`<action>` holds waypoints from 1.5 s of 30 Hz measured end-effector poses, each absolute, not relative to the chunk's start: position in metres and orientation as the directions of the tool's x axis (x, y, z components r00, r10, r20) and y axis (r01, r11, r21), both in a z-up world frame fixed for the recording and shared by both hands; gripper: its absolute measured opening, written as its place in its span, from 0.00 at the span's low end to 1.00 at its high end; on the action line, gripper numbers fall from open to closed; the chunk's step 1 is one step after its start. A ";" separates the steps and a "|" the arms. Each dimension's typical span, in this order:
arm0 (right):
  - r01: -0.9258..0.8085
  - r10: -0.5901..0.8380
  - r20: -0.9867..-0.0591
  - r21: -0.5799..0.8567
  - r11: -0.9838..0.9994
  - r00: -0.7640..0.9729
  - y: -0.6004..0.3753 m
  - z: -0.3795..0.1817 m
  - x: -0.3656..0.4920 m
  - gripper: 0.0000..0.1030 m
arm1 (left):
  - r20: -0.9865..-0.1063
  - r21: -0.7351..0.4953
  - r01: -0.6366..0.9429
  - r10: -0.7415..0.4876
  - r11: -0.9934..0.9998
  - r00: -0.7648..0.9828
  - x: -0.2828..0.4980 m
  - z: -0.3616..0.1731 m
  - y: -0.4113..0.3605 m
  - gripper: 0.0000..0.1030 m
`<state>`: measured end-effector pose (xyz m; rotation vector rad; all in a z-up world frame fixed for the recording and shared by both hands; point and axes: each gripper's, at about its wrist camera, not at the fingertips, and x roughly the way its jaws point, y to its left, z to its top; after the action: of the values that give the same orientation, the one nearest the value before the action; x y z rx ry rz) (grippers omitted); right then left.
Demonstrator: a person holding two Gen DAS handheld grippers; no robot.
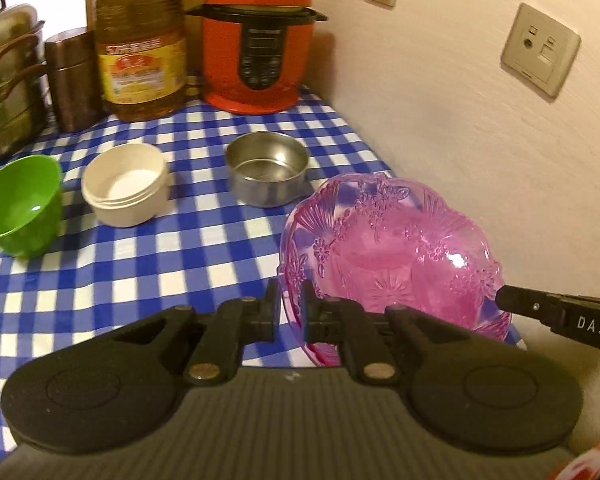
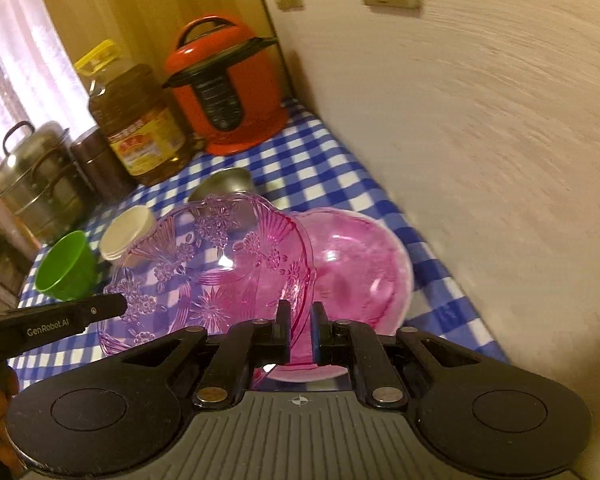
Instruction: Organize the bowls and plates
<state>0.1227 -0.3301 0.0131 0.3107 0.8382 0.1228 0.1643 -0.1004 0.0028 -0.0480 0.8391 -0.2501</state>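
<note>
The pink patterned glass dish [image 1: 384, 248] fills the lower right of the left wrist view and the lower middle of the right wrist view, tilted, with both grippers clamped on its rim. The left gripper [image 1: 291, 312] has its jaws nearly together on the near edge, the glass rim between the pads. The right gripper [image 2: 300, 332] grips the opposite edge the same way; its black finger reaches in from the right edge of the left wrist view. In the right wrist view a second, plainer pink bowl [image 2: 364, 264] sits just behind and right of the dish on the blue checked tablecloth [image 1: 148, 264]; whether the two touch is hard to tell through the blur. In the left wrist view, a steel bowl [image 1: 267, 168] stands above the dish at centre, a white round tub [image 1: 125, 188] to its left, and a green bowl [image 1: 20, 204] at the left edge. Along the top stand a red pressure cooker [image 1: 258, 36], an oil bottle [image 1: 140, 44], a brown canister [image 1: 72, 80] and a steel steamer pot [image 1: 8, 80].
</note>
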 end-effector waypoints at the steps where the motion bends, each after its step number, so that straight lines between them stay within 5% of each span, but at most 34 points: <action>1: 0.022 0.222 -0.712 0.317 0.948 0.666 -0.334 0.012 0.123 0.09 | -0.729 -0.141 0.205 -0.241 0.969 0.640 0.166 0.002 -0.104 0.08; 45: 0.110 0.117 -0.770 0.236 0.966 0.627 -0.366 -0.029 0.158 0.09 | -0.762 -0.070 0.287 -0.237 0.955 0.602 0.215 -0.049 -0.167 0.09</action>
<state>0.1580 -0.3662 -0.0292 0.2720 0.8965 0.0041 0.2145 -0.1669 -0.0494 0.0621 0.8733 -0.3033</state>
